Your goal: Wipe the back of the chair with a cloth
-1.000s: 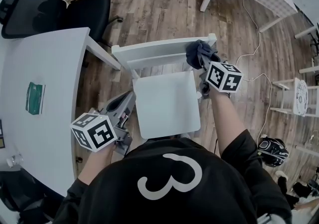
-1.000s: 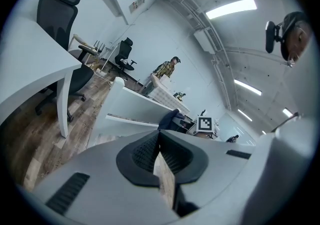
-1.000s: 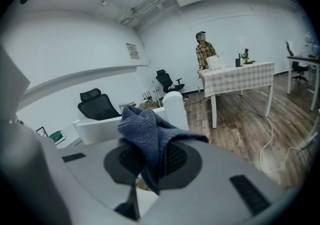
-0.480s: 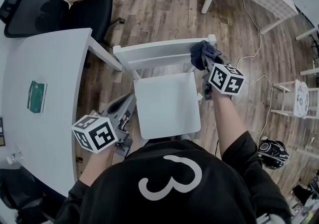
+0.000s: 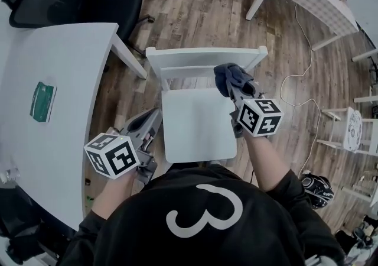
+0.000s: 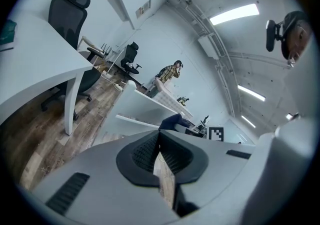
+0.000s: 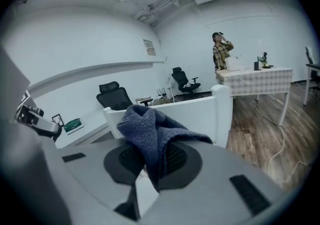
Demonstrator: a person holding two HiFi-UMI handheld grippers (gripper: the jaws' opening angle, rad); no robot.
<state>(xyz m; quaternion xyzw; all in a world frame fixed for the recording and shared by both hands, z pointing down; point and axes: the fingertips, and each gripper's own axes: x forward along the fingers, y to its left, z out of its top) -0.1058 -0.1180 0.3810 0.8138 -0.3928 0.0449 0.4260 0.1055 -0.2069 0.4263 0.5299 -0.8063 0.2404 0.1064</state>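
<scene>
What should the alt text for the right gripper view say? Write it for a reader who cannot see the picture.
The right gripper is shut on a bunched blue cloth, in front of the white chair's backrest. Behind stand a black office chair, a checked table and a person in a white-walled room.

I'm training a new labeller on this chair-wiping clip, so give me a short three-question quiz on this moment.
1. True or false: the left gripper holds the cloth.
2. Against the chair back, the cloth sits: A) at its far left end B) right of its middle C) nowhere near it.
3. Fill in: the green item lies on the white ___.
Key: 1 false. The right gripper is shut on the cloth, and the left gripper is shut on nothing. 2 B. 3 table.
</scene>
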